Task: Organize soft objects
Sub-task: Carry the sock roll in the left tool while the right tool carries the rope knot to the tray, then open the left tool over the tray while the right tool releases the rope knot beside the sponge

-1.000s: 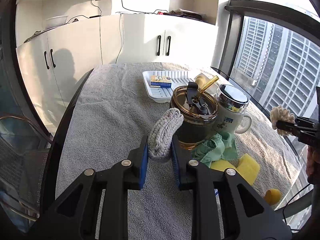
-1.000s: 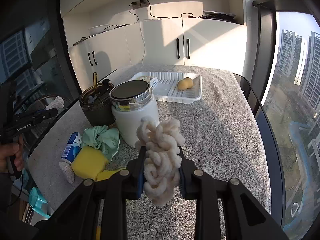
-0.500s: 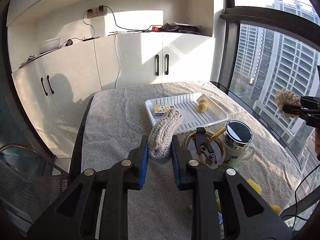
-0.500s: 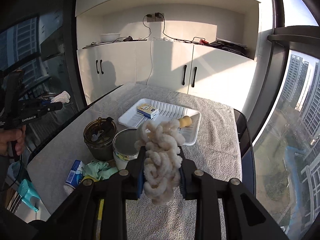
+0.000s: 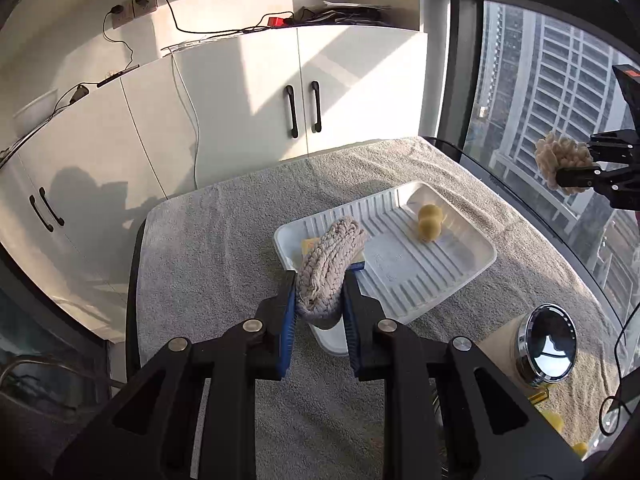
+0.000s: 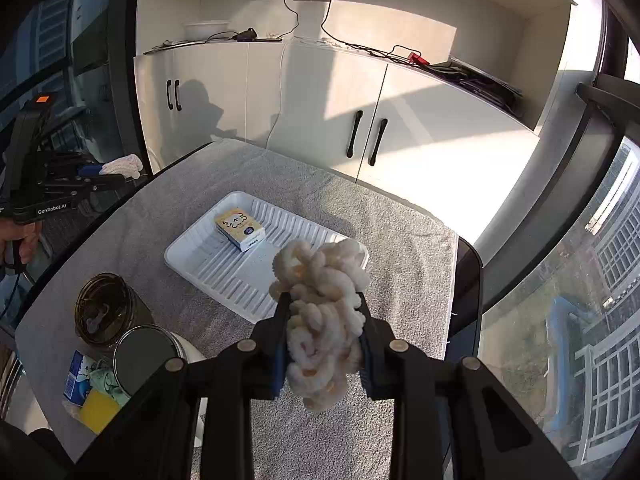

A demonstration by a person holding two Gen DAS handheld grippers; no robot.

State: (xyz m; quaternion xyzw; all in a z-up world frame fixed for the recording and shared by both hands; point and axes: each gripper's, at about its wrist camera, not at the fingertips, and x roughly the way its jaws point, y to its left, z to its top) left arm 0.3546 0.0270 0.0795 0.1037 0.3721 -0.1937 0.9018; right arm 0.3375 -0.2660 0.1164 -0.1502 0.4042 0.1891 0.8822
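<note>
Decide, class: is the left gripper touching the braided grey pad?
Touching. The left wrist view shows the left gripper with both blue pads pressed against the braided grey pad.

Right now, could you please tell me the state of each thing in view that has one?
Left gripper: shut on grey braided mat.
Right gripper: shut on cream chenille pad.
White tray: holds small box, yellow ball.
Mug: lidded.
Cabinet doors: closed.

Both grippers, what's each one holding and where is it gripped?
The left gripper pinches the grey braided rope piece at its lower end. The right gripper clamps the cream fluffy bundle around its middle.
</note>
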